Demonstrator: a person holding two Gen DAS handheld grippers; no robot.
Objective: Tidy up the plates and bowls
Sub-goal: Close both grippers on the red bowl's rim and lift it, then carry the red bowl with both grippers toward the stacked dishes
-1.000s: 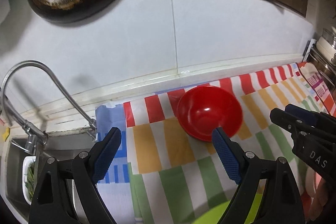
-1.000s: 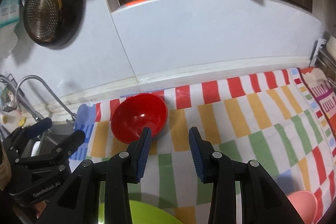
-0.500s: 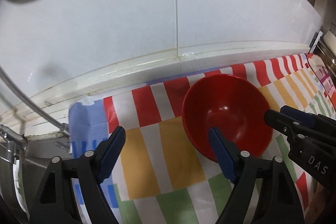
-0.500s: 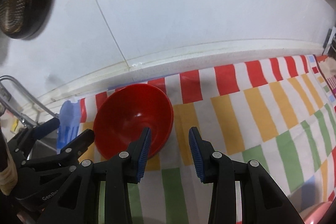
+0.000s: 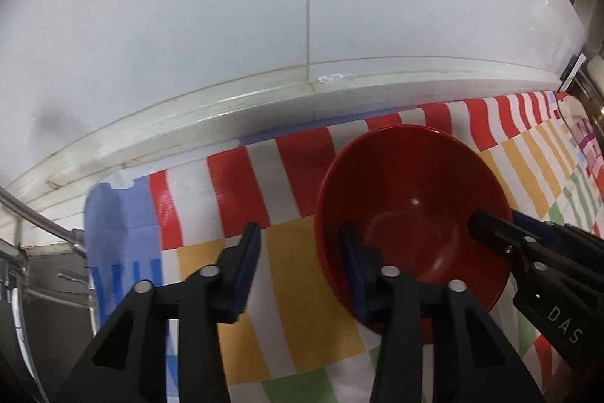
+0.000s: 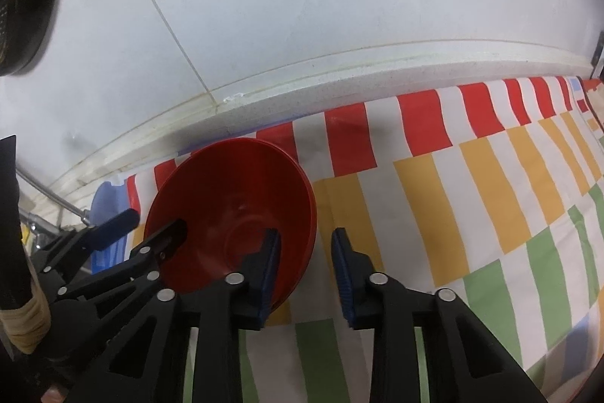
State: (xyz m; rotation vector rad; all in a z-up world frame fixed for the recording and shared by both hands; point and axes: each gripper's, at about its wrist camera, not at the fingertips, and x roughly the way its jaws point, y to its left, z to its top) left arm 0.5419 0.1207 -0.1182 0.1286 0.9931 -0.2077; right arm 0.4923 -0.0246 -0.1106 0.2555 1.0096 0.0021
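A red bowl (image 5: 415, 210) sits on the striped cloth near the back wall; it also shows in the right wrist view (image 6: 234, 210). My left gripper (image 5: 302, 267) is open and straddles the bowl's left rim, with one finger inside the bowl and the other outside on the cloth. My right gripper (image 6: 305, 270) is open and straddles the bowl's right rim, left finger inside, right finger outside. Each gripper shows in the other's view, the right one (image 5: 528, 252) and the left one (image 6: 124, 240).
The colourful striped cloth (image 6: 472, 195) covers the counter up to the white tiled wall (image 5: 302, 6). A sink and tap pipe (image 5: 34, 225) lie at the left. A dark hanging pan (image 6: 22, 6) is on the wall at upper left.
Both grippers have moved forward and down to the red bowl, and each now has one finger over its rim. The left jaws have narrowed a little.
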